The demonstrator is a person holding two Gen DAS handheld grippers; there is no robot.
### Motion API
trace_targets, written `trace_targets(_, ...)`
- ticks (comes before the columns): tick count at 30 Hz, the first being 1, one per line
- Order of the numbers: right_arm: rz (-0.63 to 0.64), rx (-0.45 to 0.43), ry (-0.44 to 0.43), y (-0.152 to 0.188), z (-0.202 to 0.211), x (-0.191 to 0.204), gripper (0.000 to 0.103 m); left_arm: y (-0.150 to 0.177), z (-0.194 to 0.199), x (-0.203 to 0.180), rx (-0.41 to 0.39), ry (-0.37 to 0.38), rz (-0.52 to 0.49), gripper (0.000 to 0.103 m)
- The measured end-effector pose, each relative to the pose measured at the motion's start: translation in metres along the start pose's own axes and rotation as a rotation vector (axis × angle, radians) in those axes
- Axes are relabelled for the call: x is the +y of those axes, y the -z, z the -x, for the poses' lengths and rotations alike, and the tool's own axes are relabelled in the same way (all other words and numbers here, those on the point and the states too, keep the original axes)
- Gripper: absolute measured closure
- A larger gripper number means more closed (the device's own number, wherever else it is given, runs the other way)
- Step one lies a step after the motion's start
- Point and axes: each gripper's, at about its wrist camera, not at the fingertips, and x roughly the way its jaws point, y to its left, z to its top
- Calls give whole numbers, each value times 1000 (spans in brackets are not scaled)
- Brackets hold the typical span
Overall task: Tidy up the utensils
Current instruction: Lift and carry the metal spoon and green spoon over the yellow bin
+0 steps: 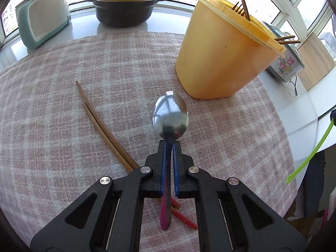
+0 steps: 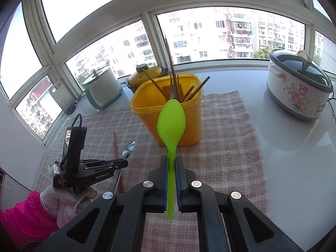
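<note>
My left gripper (image 1: 169, 143) is shut on a metal spoon (image 1: 170, 115) at its neck, bowl forward, its pink handle running back between the fingers, above the checked cloth (image 1: 52, 113). My right gripper (image 2: 171, 159) is shut on a green plastic spoon (image 2: 171, 120), bowl forward and raised in front of the yellow utensil holder (image 2: 147, 115). That holder (image 1: 218, 58) stands on the cloth with chopsticks and a fork inside. A pair of wooden chopsticks (image 1: 94, 117) lies on the cloth, left of the metal spoon. The left gripper (image 2: 124, 163) and metal spoon (image 2: 128, 149) also show in the right wrist view.
On the counter behind the cloth stand a black pot with a yellow lid (image 1: 126, 6) and a pale green appliance (image 1: 42, 16). A flowered rice cooker (image 2: 298, 90) sits at the right. A gloved hand and pink sleeve (image 2: 27, 216) hold the left gripper.
</note>
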Motion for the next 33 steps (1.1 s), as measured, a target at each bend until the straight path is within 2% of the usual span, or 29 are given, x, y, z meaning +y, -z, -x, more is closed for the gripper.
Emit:
trace_targets(6,10,-18,2,-9,4,0,99,-11,33,-3,-77,42,17,100)
trace_targets(18,45,-88,-29,-41,11,7,99,-47,106,-14,-279,96,26,100)
trace_targets(26,72,-155,-47,-73,17,12,99,-78,130,-27,-370,121,18,100)
trace_targets(33,96,-196,-59,-105,12,15,99,-104,137,-40,-418,135,9,100)
